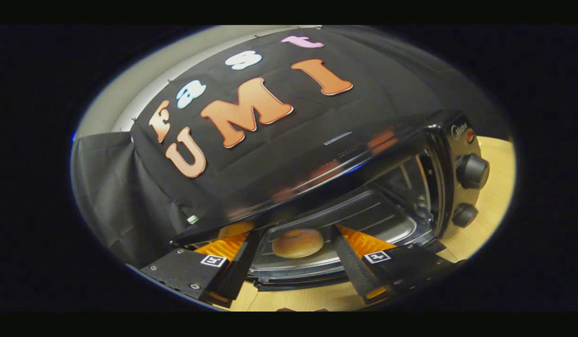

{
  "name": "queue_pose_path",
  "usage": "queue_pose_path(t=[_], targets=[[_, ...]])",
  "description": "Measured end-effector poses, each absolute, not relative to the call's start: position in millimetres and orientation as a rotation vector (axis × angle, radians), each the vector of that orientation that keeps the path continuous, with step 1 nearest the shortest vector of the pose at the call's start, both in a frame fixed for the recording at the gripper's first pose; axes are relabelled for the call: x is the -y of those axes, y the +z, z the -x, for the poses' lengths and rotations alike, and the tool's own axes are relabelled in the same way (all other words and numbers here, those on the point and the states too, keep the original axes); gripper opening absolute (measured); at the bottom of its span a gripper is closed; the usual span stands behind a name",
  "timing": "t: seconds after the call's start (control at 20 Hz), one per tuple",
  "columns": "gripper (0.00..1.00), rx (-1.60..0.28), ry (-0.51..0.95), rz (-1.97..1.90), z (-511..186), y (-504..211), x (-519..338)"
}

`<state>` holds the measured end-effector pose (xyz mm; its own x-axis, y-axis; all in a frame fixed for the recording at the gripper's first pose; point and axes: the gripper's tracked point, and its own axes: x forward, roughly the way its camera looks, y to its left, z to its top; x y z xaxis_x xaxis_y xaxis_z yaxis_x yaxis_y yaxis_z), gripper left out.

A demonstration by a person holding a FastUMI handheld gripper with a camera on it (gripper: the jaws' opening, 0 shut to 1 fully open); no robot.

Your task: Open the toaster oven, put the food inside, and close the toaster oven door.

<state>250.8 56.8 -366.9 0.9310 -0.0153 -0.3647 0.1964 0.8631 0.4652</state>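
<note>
The tongs [296, 262] stand released, fingers spread either side of the bun [298, 243] resting on the tray inside the toaster oven [410, 187], so closing the door [293, 281] carelessly could catch a finger or jolt the oven across the desk [492, 196].

Open oven mouth [363, 206] ahead, bun [297, 242] on tray [387, 224].

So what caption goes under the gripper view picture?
Open claw reaching toward a bun on the tray inside the open toaster oven.
</note>
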Motion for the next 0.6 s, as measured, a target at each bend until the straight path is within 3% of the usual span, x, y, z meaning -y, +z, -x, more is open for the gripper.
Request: queue_pose_path(t=[0.6], targets=[[0.94,-0.469,0.005,-0.380,-130.9,-344.4,-66.9]])
